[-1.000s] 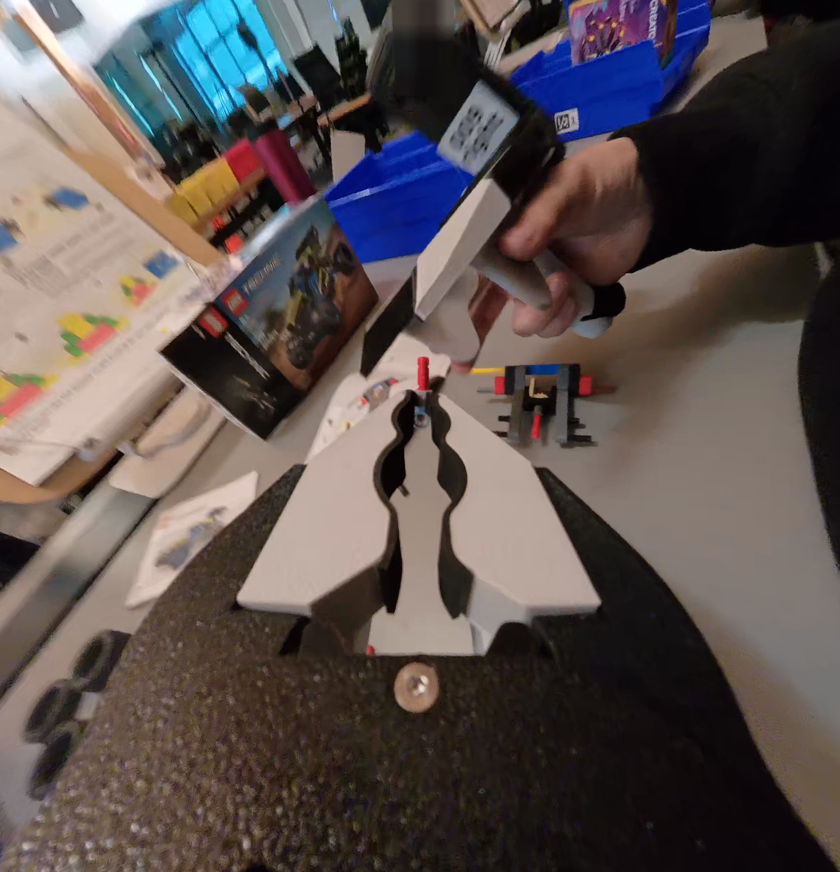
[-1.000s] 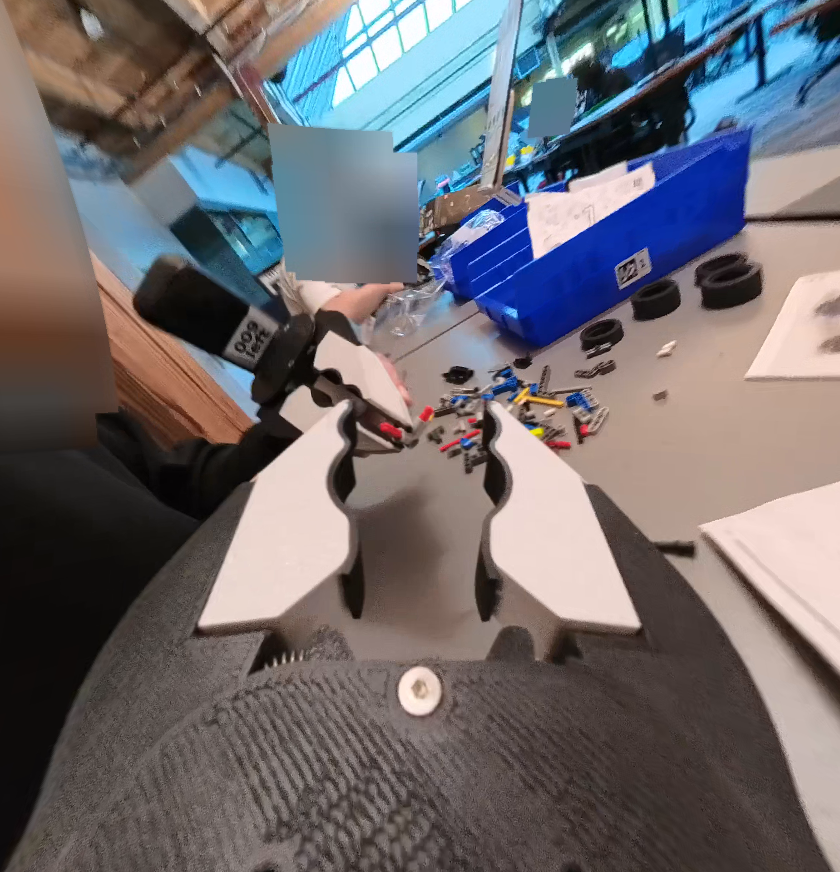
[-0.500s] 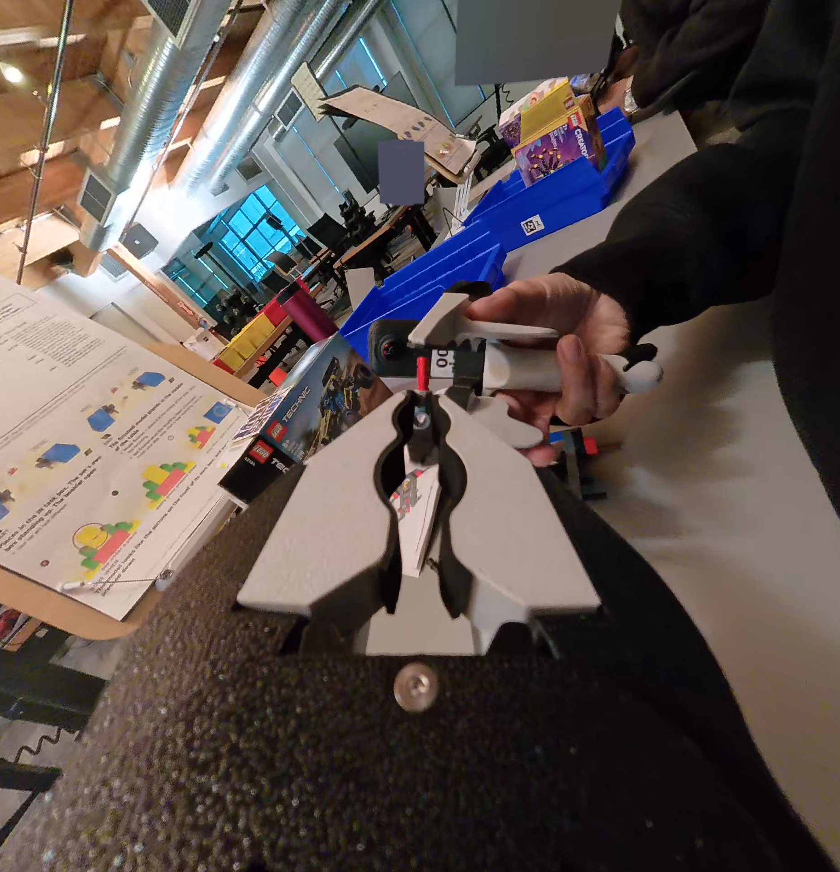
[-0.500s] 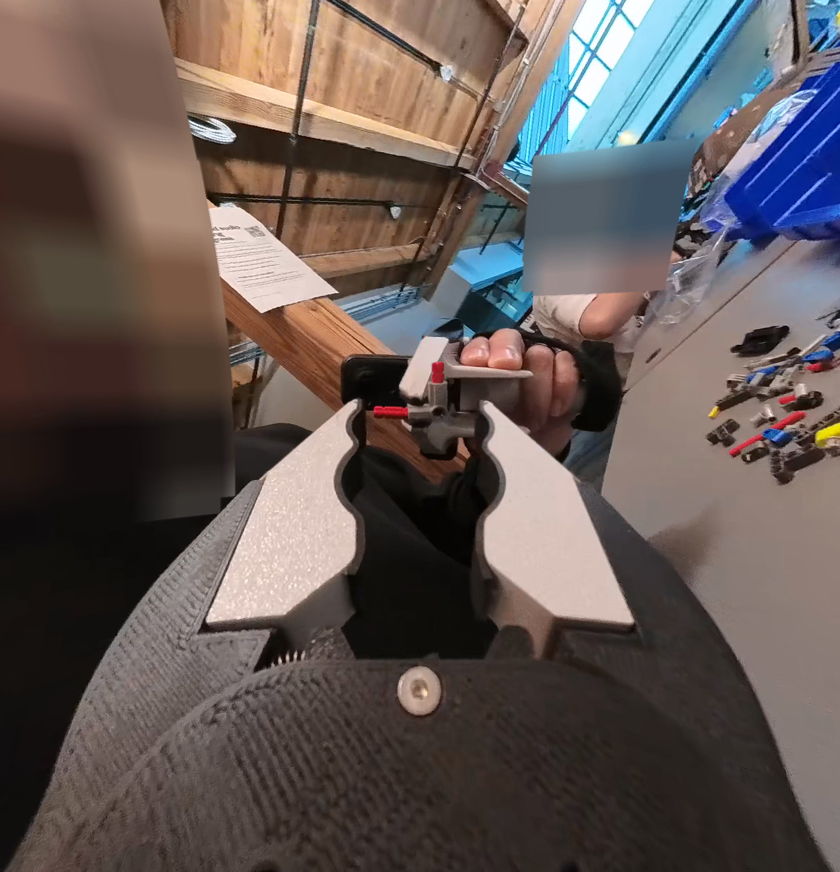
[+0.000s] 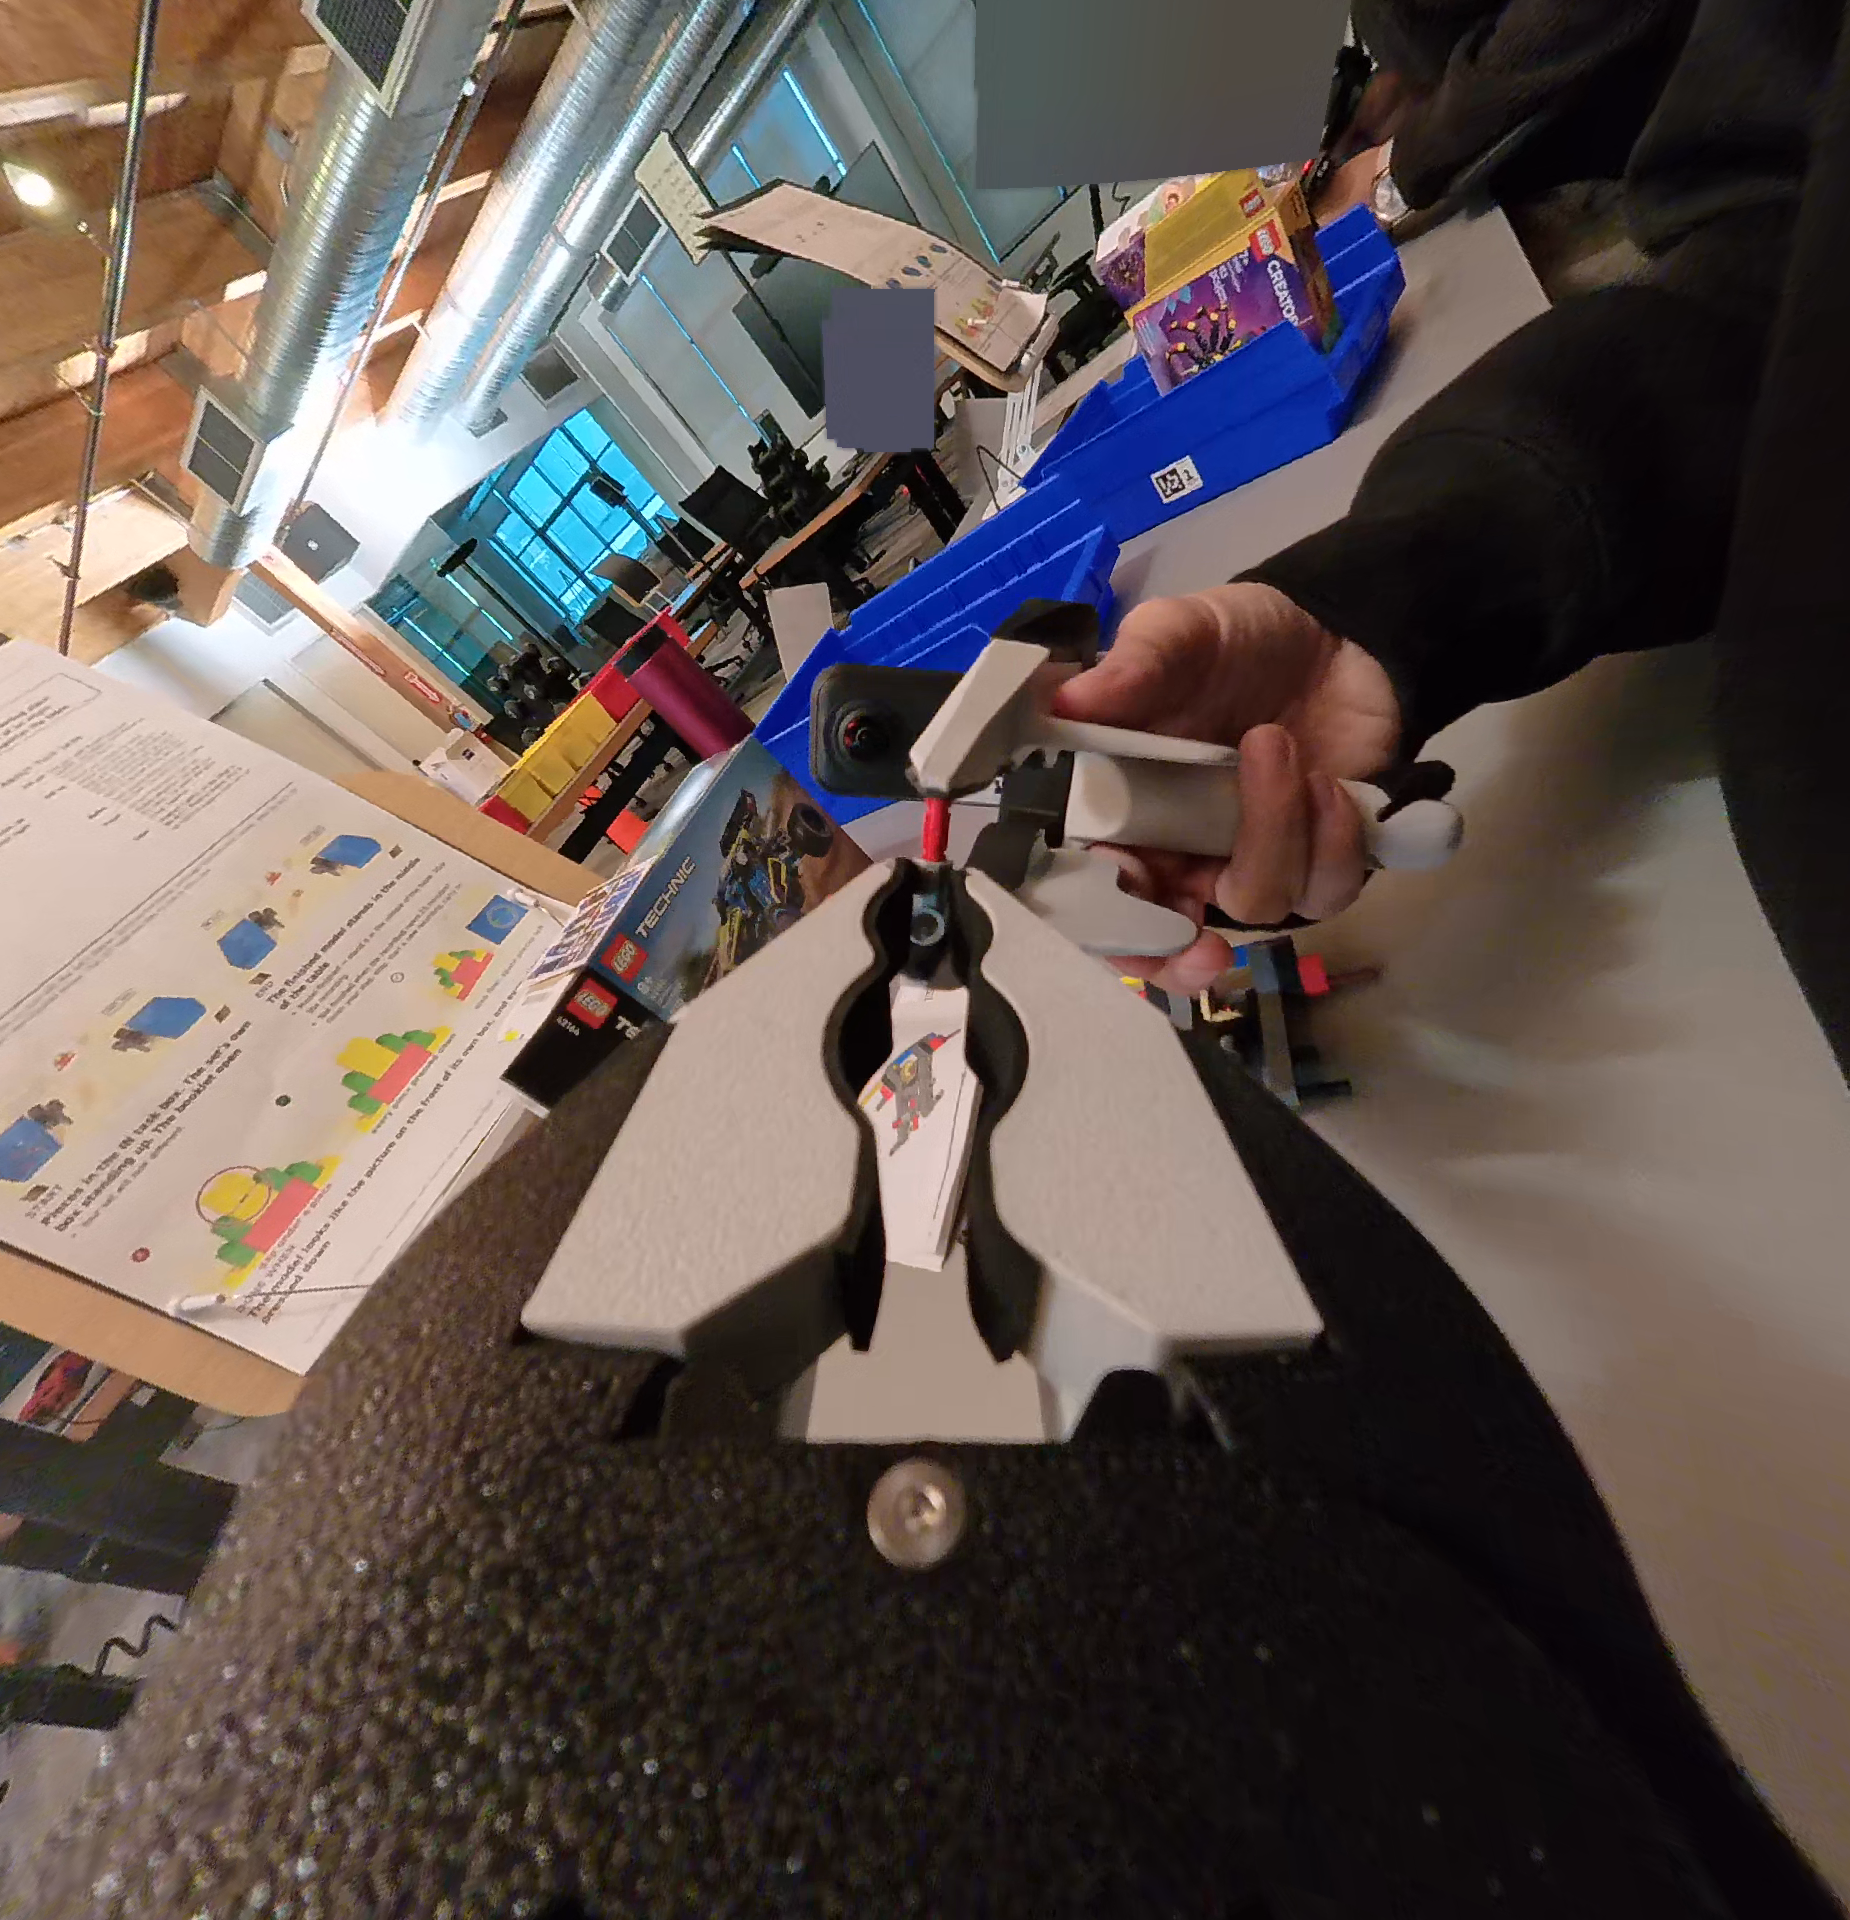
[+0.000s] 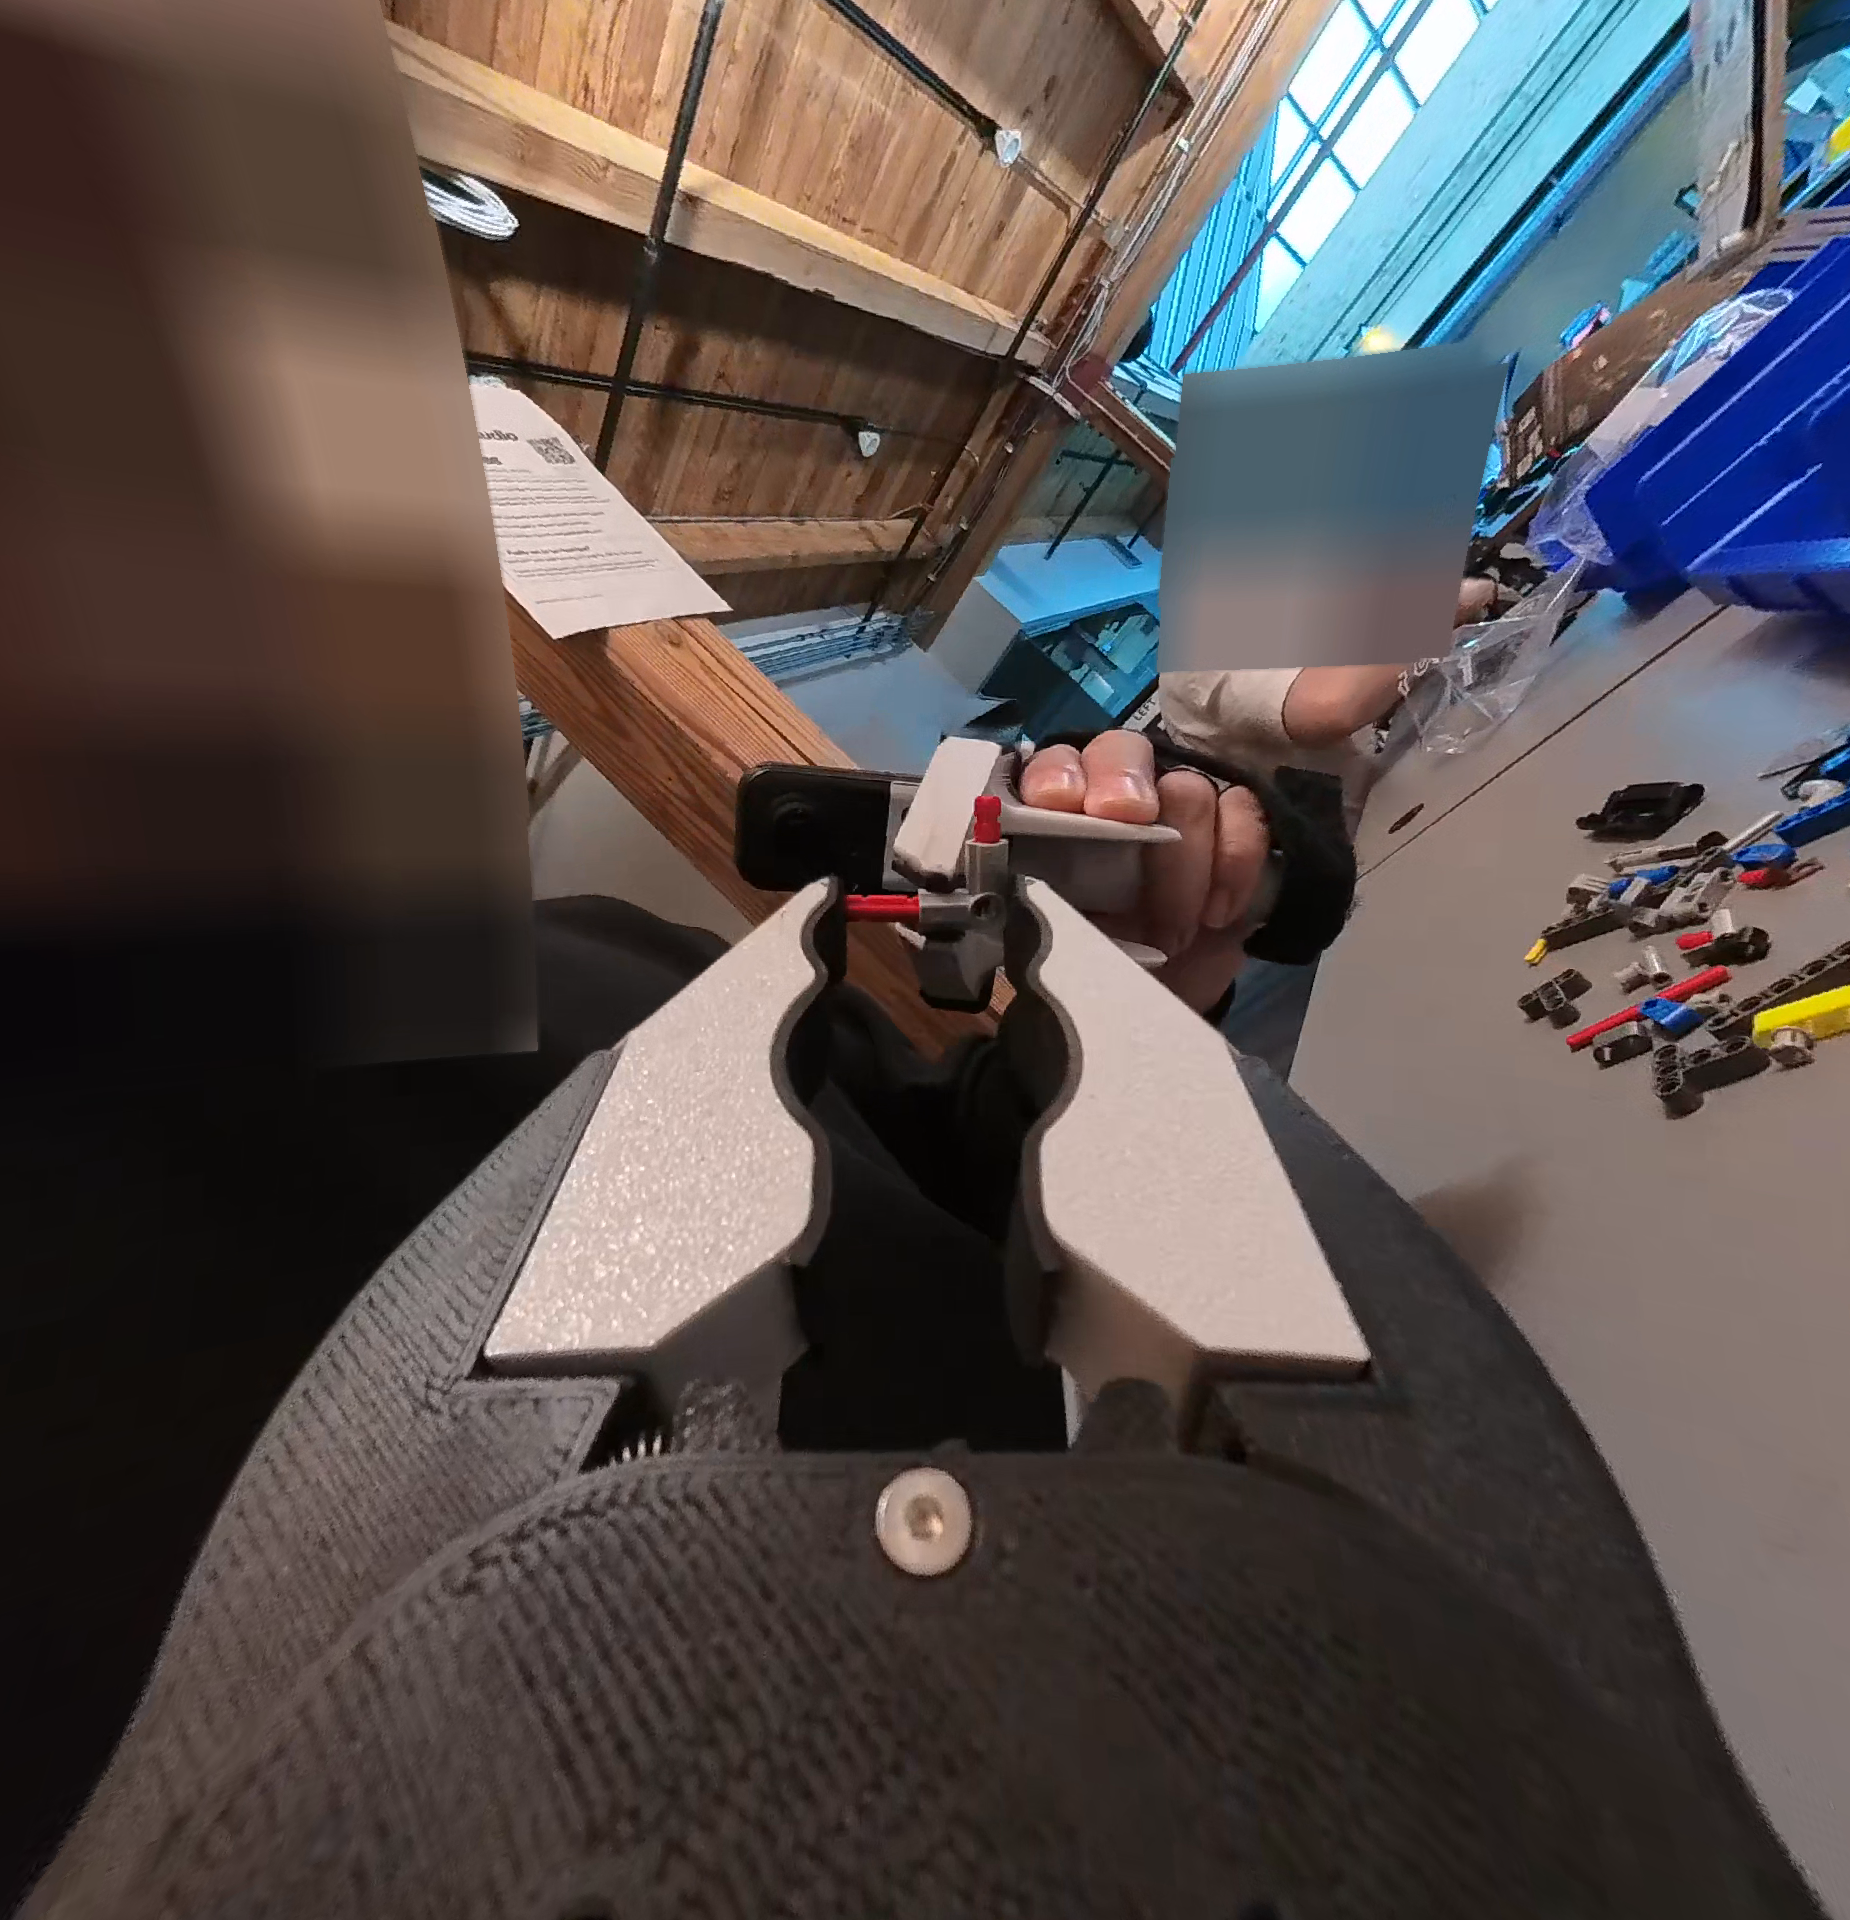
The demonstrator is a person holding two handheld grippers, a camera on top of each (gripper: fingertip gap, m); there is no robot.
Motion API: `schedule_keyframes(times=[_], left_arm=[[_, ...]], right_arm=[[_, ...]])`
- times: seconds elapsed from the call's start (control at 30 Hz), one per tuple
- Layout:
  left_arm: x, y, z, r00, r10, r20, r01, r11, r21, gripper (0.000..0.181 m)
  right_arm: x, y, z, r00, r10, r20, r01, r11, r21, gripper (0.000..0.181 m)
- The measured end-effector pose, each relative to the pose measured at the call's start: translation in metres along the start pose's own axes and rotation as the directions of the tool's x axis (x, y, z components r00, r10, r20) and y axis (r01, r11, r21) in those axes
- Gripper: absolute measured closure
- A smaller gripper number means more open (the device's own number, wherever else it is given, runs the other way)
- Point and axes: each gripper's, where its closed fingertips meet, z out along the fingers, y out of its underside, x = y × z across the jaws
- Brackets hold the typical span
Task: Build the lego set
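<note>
My left gripper is shut on a small grey connector with a red axle sticking out past the fingertips. It is held in the air above the table. My right gripper is open and faces it, one jaw on each side of the grey connector. A second red axle points sideways and its end reaches one of the right gripper's fingertips. The right gripper also shows in the left wrist view, held by a hand. A partly built black, red and blue model lies on the table behind it.
Several loose pieces are scattered on the grey table. Blue bins stand at the back. A set box and an instruction sheet on a board are at the left. A booklet shows between my left fingers. Only a small space, under 4 cm, lies between the two pairs of fingers.
Both grippers rose from the table and turned to face each other. The right gripper's open jaws came up around the piece that the left gripper holds.
</note>
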Motion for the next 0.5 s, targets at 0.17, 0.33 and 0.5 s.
schedule_keyframes(times=[0.17,0.33,0.5], left_arm=[[0.0005,-0.0017,-0.0002,1.000,0.029,-0.011,-0.029,1.000,-0.010,0.177],[0.0011,-0.0021,-0.0001,0.999,0.040,-0.022,-0.040,0.999,-0.014,0.177],[0.0016,-0.0023,0.0012,0.999,0.035,-0.022,-0.035,0.999,-0.005,0.177]], right_arm=[[-0.0021,0.0003,0.0001,0.999,0.038,0.026,-0.038,0.999,-0.006,0.152],[-0.0025,0.0008,-0.0003,0.997,0.069,0.032,-0.068,0.998,-0.013,0.152],[-0.0036,-0.0004,-0.0015,0.990,0.124,0.065,-0.124,0.992,0.010,0.152]])
